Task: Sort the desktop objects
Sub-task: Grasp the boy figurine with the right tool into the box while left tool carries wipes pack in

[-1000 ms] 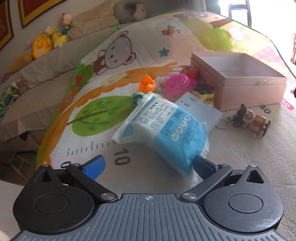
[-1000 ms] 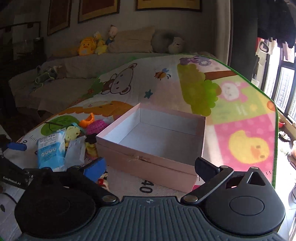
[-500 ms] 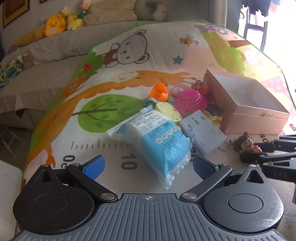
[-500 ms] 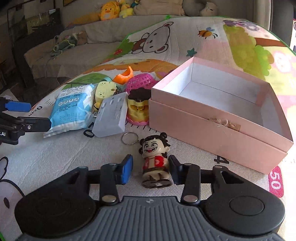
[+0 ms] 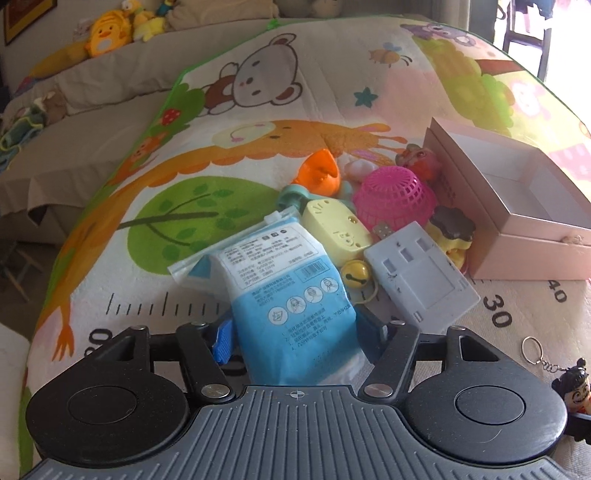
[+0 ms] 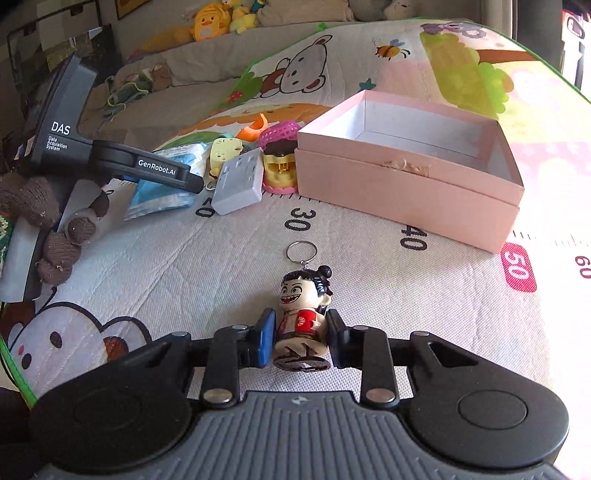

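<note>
The left gripper [image 5: 295, 334] is seen closing its jaws on the near end of a blue-and-white packet [image 5: 286, 291], which is pinched between the blue pads and lies flat on the play mat [image 5: 155, 206]. The right gripper [image 6: 301, 336] is likewise closing, with a small figurine keychain [image 6: 303, 314] clamped between its pads; the figurine stands upright on a round dark base, wears a red top and a black bun, and trails a metal ring [image 6: 301, 252] away from the gripper.

Just beyond the packet a heap of small things is crowded together: a yellow bell [image 5: 354, 273] touching the packet's edge, a pale yellow toy [image 5: 334, 229], a grey rectangular plastic block [image 5: 421, 273], a pink mesh basket [image 5: 393, 195] turned upside down, an orange piece [image 5: 319, 173] and a brown-topped yellow toy [image 5: 452, 232]. The heap is pressed against the side of an open pink box [image 6: 406, 184], whose white inside is bare. Between the figurine and the box only open mat, printed with ruler numbers, is seen. A gloved hand [image 6: 55, 229] is seen on the left gripper's handle in the right wrist view. Plush toys [image 5: 110, 27] are lined up on the grey bedding behind the mat.
</note>
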